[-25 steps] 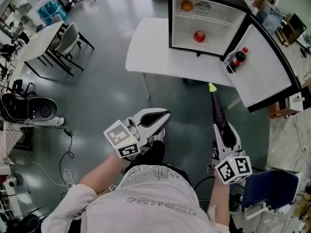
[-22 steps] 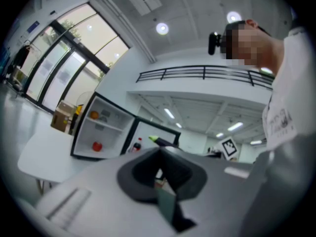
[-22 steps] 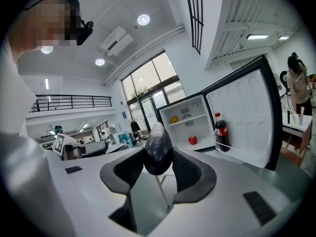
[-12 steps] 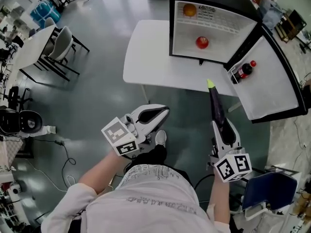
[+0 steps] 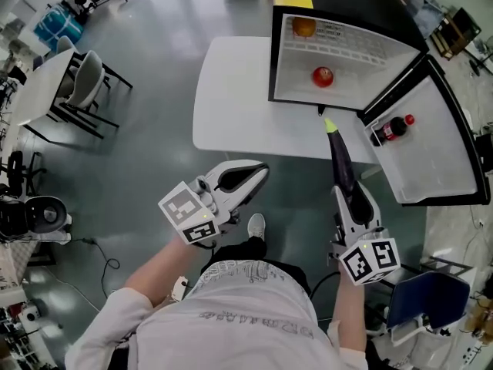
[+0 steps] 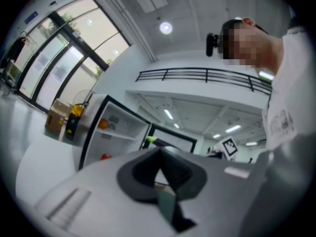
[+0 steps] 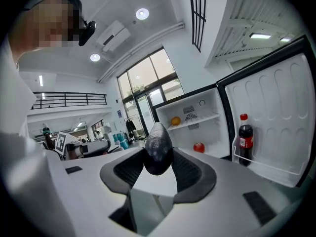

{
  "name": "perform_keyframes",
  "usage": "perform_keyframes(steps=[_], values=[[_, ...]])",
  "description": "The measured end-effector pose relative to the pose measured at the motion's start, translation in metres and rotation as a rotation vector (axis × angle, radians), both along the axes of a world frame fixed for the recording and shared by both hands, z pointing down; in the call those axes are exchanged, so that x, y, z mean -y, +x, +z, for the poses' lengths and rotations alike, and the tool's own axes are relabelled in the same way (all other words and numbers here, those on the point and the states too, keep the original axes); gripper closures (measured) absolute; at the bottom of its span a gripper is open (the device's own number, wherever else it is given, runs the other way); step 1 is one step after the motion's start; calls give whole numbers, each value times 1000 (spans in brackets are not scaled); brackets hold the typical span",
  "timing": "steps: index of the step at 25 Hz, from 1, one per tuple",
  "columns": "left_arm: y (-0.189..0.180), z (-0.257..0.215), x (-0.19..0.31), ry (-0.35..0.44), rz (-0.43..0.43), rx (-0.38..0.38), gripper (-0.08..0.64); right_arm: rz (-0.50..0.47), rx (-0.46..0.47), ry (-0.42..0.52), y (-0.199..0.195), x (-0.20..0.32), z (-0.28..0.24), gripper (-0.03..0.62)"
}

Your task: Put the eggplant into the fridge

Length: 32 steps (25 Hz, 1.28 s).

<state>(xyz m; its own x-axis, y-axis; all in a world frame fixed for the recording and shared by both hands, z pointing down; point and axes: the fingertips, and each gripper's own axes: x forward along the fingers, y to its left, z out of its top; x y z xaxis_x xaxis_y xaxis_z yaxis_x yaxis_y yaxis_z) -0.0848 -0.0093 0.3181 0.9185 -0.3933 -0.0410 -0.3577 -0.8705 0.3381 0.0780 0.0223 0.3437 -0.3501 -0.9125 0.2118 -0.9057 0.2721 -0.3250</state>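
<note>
A dark purple eggplant (image 5: 343, 169) with a green tip sticks out forward from my right gripper (image 5: 350, 195), whose jaws are shut on its thick end. The tip reaches the lower front edge of the open fridge (image 5: 339, 41), which stands on a white table (image 5: 231, 91). In the right gripper view the eggplant (image 7: 158, 151) sits between the pads of the right gripper (image 7: 158, 156), with the fridge (image 7: 197, 122) ahead. My left gripper (image 5: 248, 179) hangs lower left of the fridge, shut and holding nothing. In its own view the left gripper (image 6: 160, 154) has its pads meeting.
Inside the fridge lie an orange (image 5: 304, 27) and a red fruit (image 5: 323, 76). The open door (image 5: 431, 153) at the right holds a cola bottle (image 5: 391, 128). A table with chairs (image 5: 81, 83) stands far left, and a blue chair (image 5: 420, 303) is at lower right.
Both grippers have moved toward the fridge. The eggplant's green tip, earlier short of the table edge, is now at the fridge's front edge. The jaws have not changed.
</note>
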Motion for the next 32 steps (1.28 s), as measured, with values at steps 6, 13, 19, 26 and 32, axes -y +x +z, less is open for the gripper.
perform_keyframes(steps=[6, 13, 19, 26, 32], values=[[-16, -4, 30, 6, -5, -10, 552, 6, -9, -3, -14, 24, -2, 413], [-22, -9, 42, 18, 2, -25, 552, 13, -20, 16, -21, 38, -11, 412], [-20, -13, 52, 22, -1, -39, 552, 23, -27, 24, -16, 48, -14, 413], [-10, -12, 67, 22, -10, -37, 552, 40, -31, 43, 5, 70, -18, 413], [11, -12, 90, 21, -25, -20, 552, 33, -45, 60, 31, 100, -24, 413]])
